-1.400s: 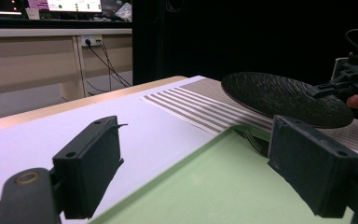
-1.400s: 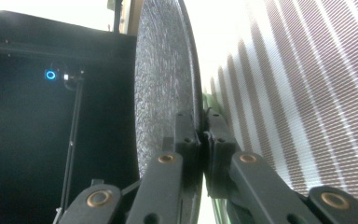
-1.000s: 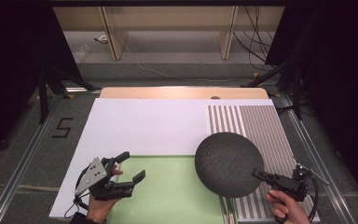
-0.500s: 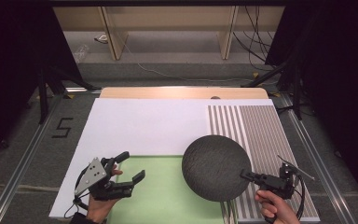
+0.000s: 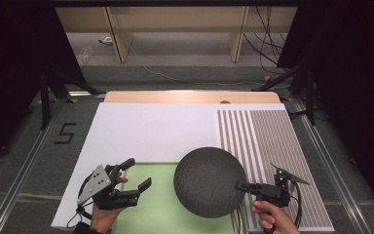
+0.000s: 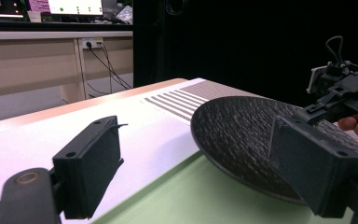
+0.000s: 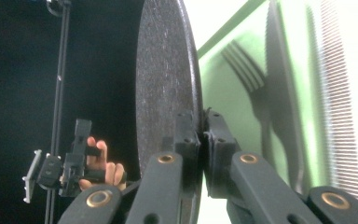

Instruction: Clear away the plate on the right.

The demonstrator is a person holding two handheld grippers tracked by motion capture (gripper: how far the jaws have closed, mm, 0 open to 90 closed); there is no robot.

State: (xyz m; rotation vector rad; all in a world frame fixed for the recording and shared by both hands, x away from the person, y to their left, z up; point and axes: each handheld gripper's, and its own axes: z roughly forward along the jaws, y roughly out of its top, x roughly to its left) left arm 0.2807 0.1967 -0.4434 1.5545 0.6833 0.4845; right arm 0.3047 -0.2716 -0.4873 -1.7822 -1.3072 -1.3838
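Plate (image 5: 210, 181) sits pinched at its right rim by right gripper (image 5: 243, 186), jaws clamped on the edge, disc held over the seam between green mat (image 5: 158, 214) and striped mat (image 5: 272, 146). Left gripper (image 5: 135, 175) hovers left of it, jaws spread, nothing between them. Plate lies right of left gripper, near but apart; mat centre is leftward.

Left hand-held gripper (image 5: 135, 174) agape, right hand-held gripper (image 5: 240, 185) clamped

1 dark plate (image 5: 209, 181), 1 green mat (image 5: 156, 204), 2 grippers: left (image 5: 135, 175), right (image 5: 239, 185)
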